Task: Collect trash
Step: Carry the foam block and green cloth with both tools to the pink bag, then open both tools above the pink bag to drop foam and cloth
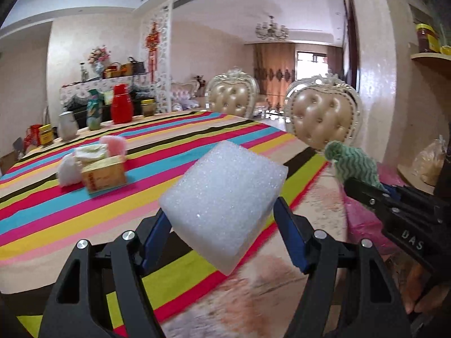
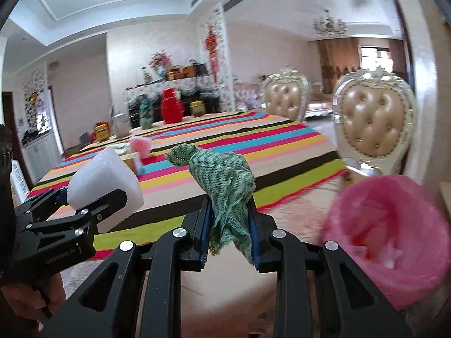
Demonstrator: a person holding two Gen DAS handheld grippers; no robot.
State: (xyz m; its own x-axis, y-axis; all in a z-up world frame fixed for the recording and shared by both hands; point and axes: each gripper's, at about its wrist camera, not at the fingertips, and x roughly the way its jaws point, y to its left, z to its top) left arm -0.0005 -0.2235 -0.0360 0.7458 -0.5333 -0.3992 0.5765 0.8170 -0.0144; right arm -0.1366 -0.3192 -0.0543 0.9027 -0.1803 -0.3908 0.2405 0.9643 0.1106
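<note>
My left gripper [image 1: 222, 219] is shut on a white foam block [image 1: 225, 202], held off the striped table's edge; the block [image 2: 104, 186] and that gripper [image 2: 93, 211] also show at the left of the right wrist view. A crumpled green knitted cloth [image 2: 225, 186] sticks up from my right gripper [image 2: 229, 233], which is shut on it; the cloth [image 1: 352, 166] and gripper [image 1: 366, 191] show at the right of the left wrist view. A bin lined with a pink bag [image 2: 394, 231] stands low on the right, holding some scraps.
The table under a striped cloth [image 1: 141, 174] carries a yellow box [image 1: 104, 173], white and pink wads, a red jug [image 1: 121, 104] and jars at its far end. Two padded chairs [image 1: 324, 115] stand at the far side. A shelf [image 1: 431, 59] is on the right.
</note>
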